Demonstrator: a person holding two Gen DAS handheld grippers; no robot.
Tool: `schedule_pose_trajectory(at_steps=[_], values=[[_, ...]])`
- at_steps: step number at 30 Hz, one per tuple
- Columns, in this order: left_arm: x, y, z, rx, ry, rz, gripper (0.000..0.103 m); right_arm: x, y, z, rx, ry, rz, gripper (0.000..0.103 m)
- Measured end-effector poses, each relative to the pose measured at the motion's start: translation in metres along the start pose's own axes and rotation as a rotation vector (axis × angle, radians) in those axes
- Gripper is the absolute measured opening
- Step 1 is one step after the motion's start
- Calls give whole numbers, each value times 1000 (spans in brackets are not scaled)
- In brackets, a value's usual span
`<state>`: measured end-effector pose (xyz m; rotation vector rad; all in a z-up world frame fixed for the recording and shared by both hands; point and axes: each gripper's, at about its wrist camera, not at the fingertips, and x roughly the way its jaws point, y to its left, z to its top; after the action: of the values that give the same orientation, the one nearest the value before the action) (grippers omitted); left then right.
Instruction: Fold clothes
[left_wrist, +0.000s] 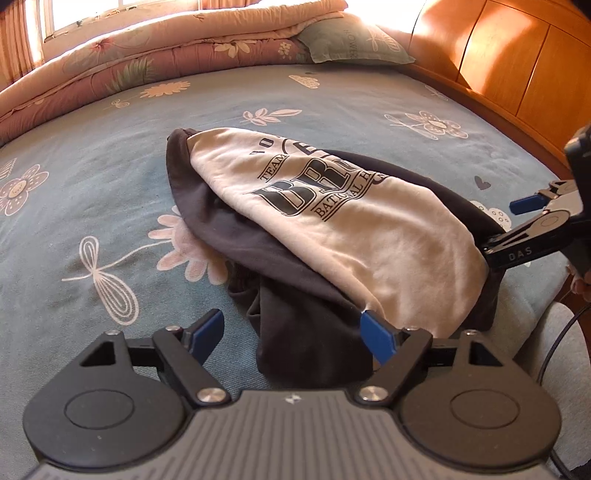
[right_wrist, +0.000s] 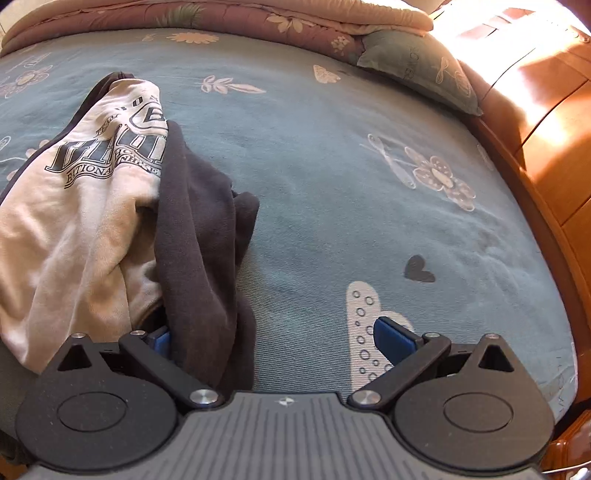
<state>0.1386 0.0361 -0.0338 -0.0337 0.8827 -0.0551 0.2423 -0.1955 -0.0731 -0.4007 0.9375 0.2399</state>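
A cream and dark grey sweatshirt (left_wrist: 332, 229) with black printed lettering lies bunched on the blue floral bedsheet (left_wrist: 92, 192). My left gripper (left_wrist: 291, 332) is open at its near edge, with a dark sleeve (left_wrist: 306, 332) between the blue fingertips (left_wrist: 376, 336). My right gripper (left_wrist: 517, 225) shows at the shirt's right edge, open. In the right wrist view the right gripper (right_wrist: 273, 339) is open, and dark fabric (right_wrist: 199, 251) lies over its left fingertip (right_wrist: 159, 339). The cream front (right_wrist: 74, 221) is at the left.
A folded floral quilt (left_wrist: 166, 62) and a green pillow (left_wrist: 351, 40) lie at the far edge of the bed. A wooden headboard (left_wrist: 517, 66) runs along the right side; it also shows in the right wrist view (right_wrist: 546, 147).
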Motion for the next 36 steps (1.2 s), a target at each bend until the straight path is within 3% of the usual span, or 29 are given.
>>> schedule_pose_trajectory(at_steps=[4,12,17,26,30,33,36], values=[[-1,-1,-1,2,-2,17,83,13,-10,9,-50,-13,-98,103],[7,6,-1,-55,16,40,83,31,-68,46,-42,-54,-262,103],[10,8,2,-53,24,52,83,55,-97,70,-43,-57,-297,103],[20,15,10,-61,41,72,83,84,-147,125,-40,-116,-447,103],[25,10,12,-59,44,62,83,100,-150,129,-12,-29,-340,103],[28,5,13,-51,50,59,83,102,-139,113,49,19,-185,103],[27,1,13,-35,53,68,83,110,-128,95,69,82,-129,103]])
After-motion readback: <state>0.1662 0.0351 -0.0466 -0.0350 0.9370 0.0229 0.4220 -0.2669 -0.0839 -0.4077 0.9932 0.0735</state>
